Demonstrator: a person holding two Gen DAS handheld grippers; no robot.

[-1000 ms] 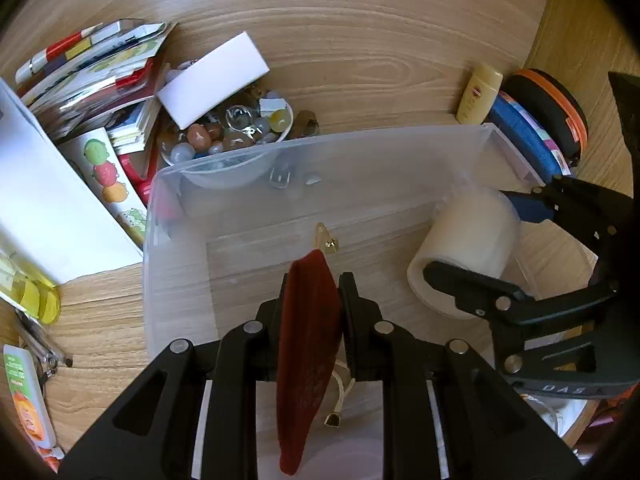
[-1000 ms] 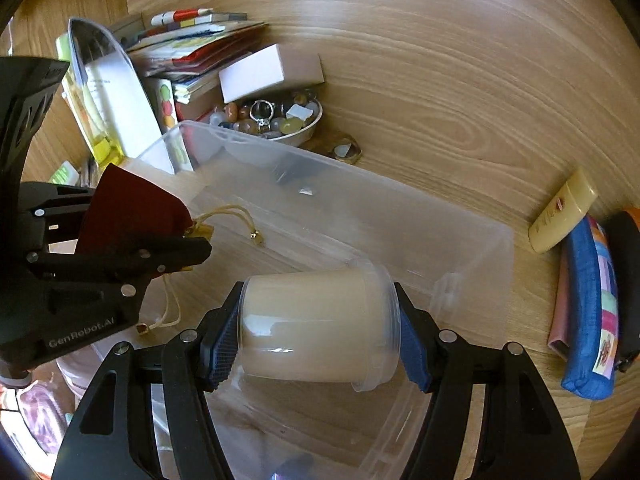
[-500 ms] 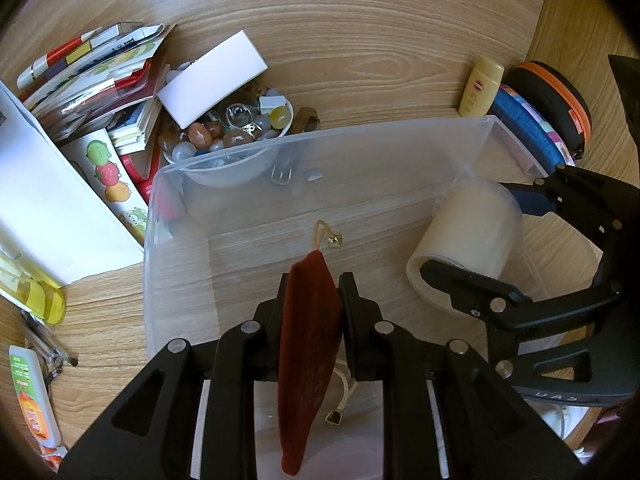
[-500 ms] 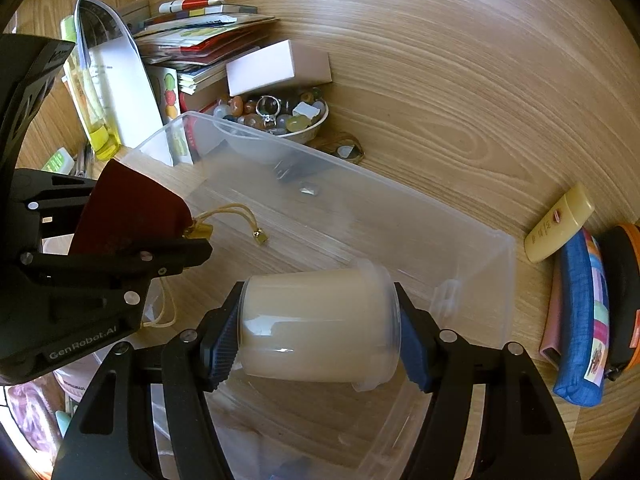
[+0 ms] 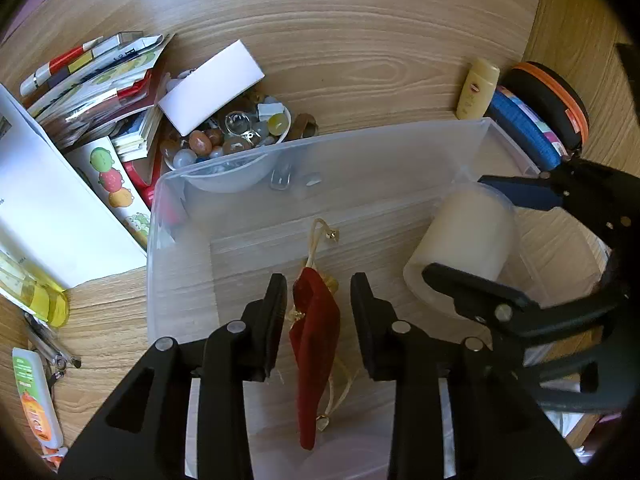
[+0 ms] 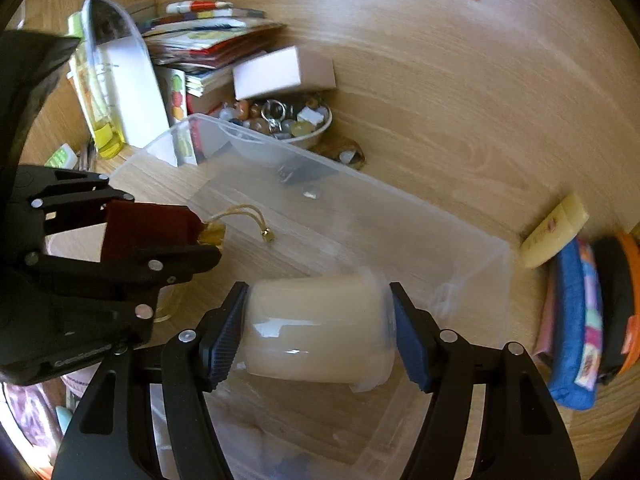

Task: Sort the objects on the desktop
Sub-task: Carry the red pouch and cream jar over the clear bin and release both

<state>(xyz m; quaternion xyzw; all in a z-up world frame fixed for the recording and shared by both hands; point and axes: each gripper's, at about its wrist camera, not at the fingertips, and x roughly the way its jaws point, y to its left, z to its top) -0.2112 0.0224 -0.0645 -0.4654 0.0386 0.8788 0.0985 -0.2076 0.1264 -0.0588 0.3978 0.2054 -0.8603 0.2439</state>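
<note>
A dark red drawstring pouch (image 5: 316, 340) with gold cords hangs loose between the fingers of my left gripper (image 5: 319, 284), over the clear plastic bin (image 5: 320, 144). The jaws are opening, with a gap on each side of the pouch, so the pads do not press it. In the right wrist view the pouch (image 6: 148, 226) shows inside the left gripper (image 6: 168, 228) at the left. My right gripper (image 6: 317, 292) is shut on a cream cylindrical jar (image 6: 316, 328), held on its side inside the bin (image 6: 400, 192). From the left wrist view the jar (image 5: 464, 236) and right gripper (image 5: 460, 226) sit at the bin's right.
Behind the bin stands a white bowl of stones (image 5: 228, 140) with a white box (image 5: 210, 80) on it, beside a heap of booklets (image 5: 92, 76). A yellow tube (image 5: 478, 88), blue pencil case (image 5: 524, 128) and black-orange case (image 5: 548, 96) lie at the right. A yellow bottle (image 5: 36, 296) lies left.
The left jaws have parted from the red pouch, which has slipped a little lower and tilted between them. The right gripper still holds the jar, rolled slightly.
</note>
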